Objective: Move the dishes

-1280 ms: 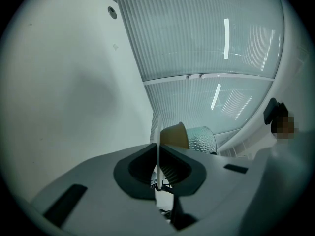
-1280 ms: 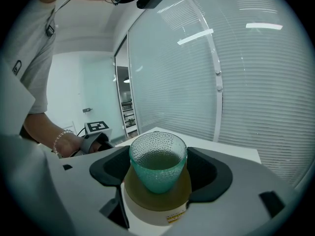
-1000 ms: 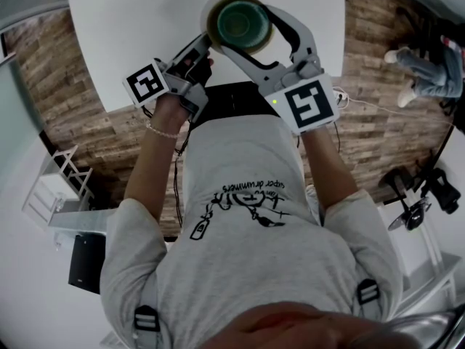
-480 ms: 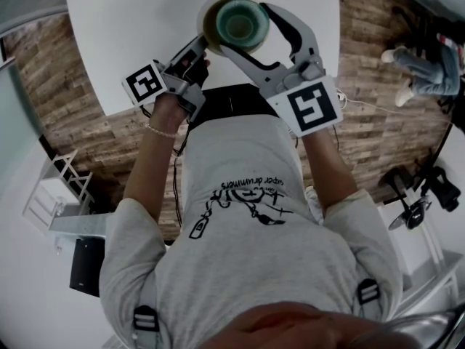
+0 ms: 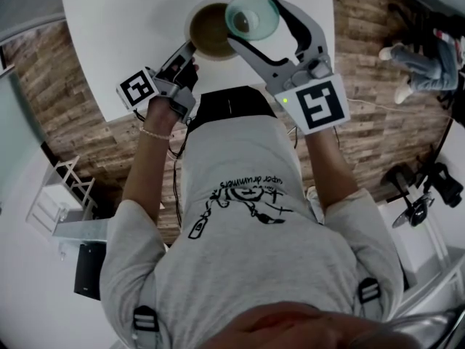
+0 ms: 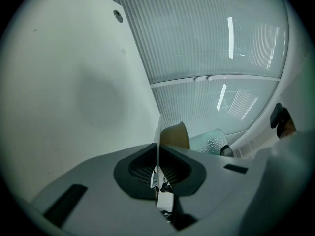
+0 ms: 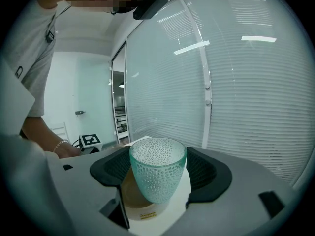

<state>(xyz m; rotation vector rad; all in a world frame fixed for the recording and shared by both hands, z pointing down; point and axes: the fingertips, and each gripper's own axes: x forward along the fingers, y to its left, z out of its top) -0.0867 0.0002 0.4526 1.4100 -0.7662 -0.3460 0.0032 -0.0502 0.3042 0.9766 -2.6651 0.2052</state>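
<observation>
Seen from above, a person in a grey T-shirt stands at the near edge of a white bench (image 5: 123, 35), a handheld gripper in each hand. On the left, the left gripper (image 5: 190, 48) reaches forward to a round dish (image 5: 207, 31) with a white rim and a brown inside, which sits on the bench near its edge. The left gripper view shows its jaws pressed together on the dish's thin rim, seen edge-on. This pinch probably steadies the dish so that it does not slide or tip. Just to the right, a green dimpled glass (image 5: 251, 14) is held upright over the dish's right edge. It seems to be off the dish, though whether the two touch is not certain. The right gripper (image 5: 254, 20) clamps the glass from both sides, one pad against each wall, about halfway up. Holding it level and upright suits carrying it away safely. The glass looks empty. Wooden floor shows beyond the bench on both sides.
</observation>
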